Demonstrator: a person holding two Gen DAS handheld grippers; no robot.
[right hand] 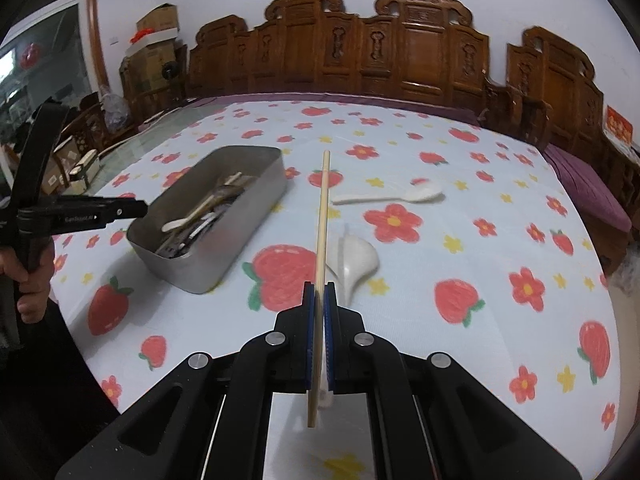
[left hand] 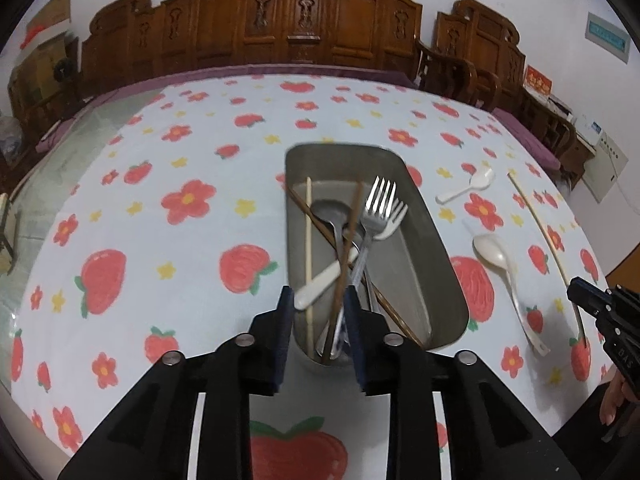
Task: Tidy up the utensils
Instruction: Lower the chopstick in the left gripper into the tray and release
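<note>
right gripper fingers clamping pale chopstick near its end | light, stiff, slippery | left gripper fingers apart over metal tin

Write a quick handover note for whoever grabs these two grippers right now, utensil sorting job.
Left gripper: open, hovering at the near end of the metal tray, holding nothing.
Right gripper: shut on a light chopstick, beside the tray, not yet over it.
Done: forks, dark chopsticks, a light chopstick and spoons are in the tray.
Left: drop the held chopstick in, then the two white spoons on the tablecloth.
</note>
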